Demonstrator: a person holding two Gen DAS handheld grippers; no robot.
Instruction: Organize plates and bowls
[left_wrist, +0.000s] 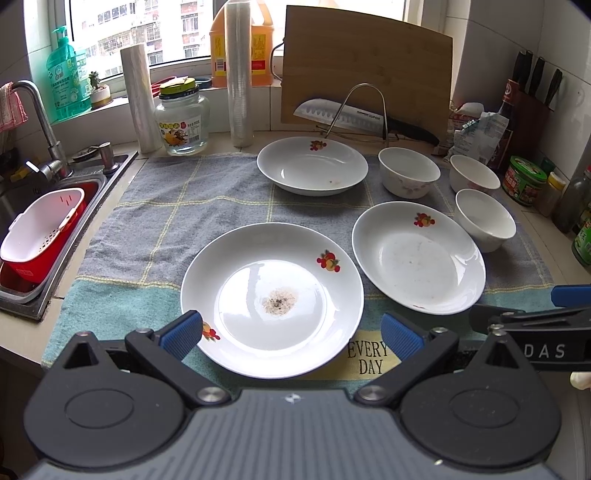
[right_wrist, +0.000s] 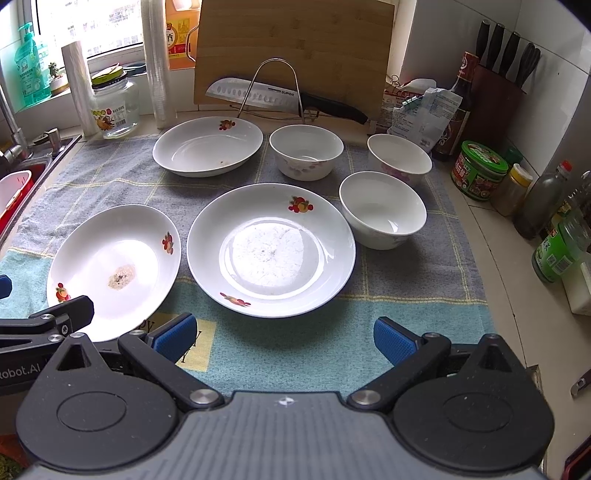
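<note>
plates (right_wrist: 271, 251) ×3, upright, apart | bowls (right_wrist: 382, 210) ×3, upright, unstacked

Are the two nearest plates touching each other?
Apart. The right wrist view shows a strip of towel between the stained plate and the middle plate.

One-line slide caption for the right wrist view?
Open right hand-held gripper faces three white fruit-print plates and three white bowls on checked cloth.
</note>
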